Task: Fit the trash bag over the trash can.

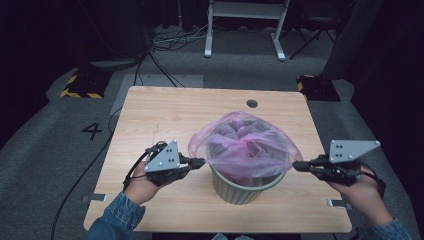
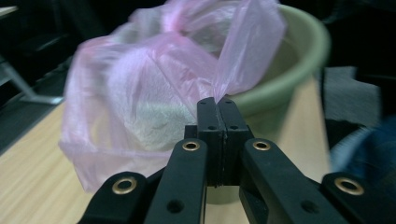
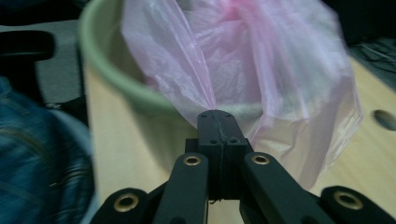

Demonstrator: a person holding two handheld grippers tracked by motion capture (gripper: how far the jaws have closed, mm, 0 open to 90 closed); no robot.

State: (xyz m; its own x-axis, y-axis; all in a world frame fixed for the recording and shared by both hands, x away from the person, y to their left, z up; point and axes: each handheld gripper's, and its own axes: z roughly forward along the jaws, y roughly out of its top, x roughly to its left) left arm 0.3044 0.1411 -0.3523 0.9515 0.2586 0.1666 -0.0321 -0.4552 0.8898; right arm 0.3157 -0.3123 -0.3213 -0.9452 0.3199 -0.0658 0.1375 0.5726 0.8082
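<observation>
While the pink plastic bag (image 1: 245, 145) lines the green bin (image 1: 245, 189), left gripper (image 1: 200, 162) and right gripper (image 1: 297, 165) each pinch its opposite edges; bare wooden table (image 1: 165, 110) lies all around.

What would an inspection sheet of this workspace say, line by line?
Surface: wooden table, bare apart from the bin, with a round hole near the far edge.
Job's things: green bin lined with a pink bag that puffs above the rim.
Clutter: nothing seen.
Grippers: left gripper shut on the bag's left edge; right gripper shut on its right edge.
Cables: several run over the floor behind the table; one passes its left side.
Surroundings: grey carpet, a white frame, dark curtains.
</observation>
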